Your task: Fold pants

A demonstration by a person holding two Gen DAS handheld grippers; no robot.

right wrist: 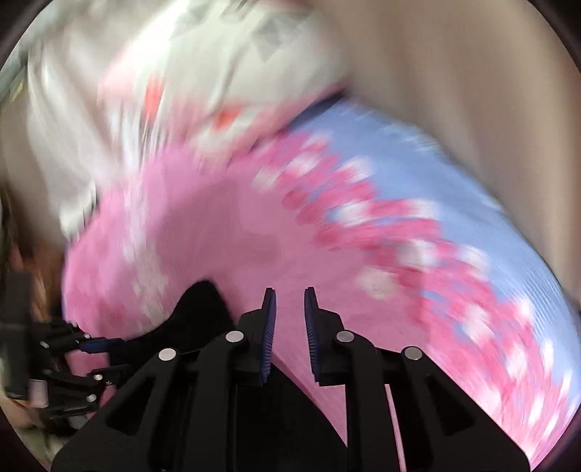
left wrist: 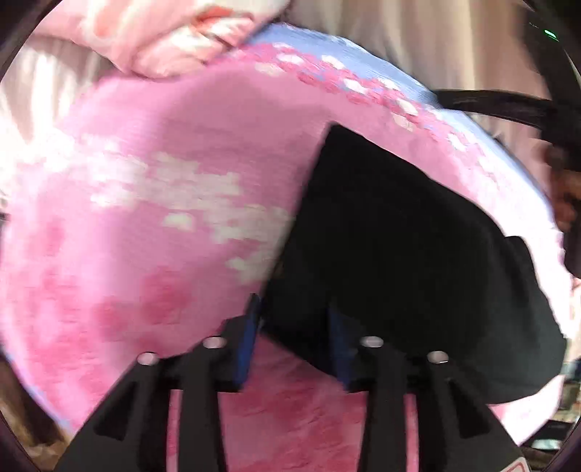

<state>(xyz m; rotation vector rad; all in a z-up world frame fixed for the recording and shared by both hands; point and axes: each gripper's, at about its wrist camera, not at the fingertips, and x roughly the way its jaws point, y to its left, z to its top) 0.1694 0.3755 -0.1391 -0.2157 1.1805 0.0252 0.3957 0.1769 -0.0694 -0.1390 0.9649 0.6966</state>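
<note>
Black pants (left wrist: 392,232) lie on a pink, white and blue bed cover (left wrist: 152,203). My left gripper (left wrist: 294,319) has its blue pads apart, with a corner of the pants between them; the jaws do not look pressed together. In the right wrist view my right gripper (right wrist: 290,316) is open and empty above the pink cover (right wrist: 225,225). A black fold of the pants (right wrist: 203,308) shows at its lower left, with the left gripper (right wrist: 90,345) beside it. Both views are motion-blurred.
A pink and white pillow or quilt (left wrist: 174,32) lies at the top of the bed, also in the right wrist view (right wrist: 174,72). A beige curtain or wall (right wrist: 472,72) stands behind. The other gripper's dark body (left wrist: 559,138) is at the right edge.
</note>
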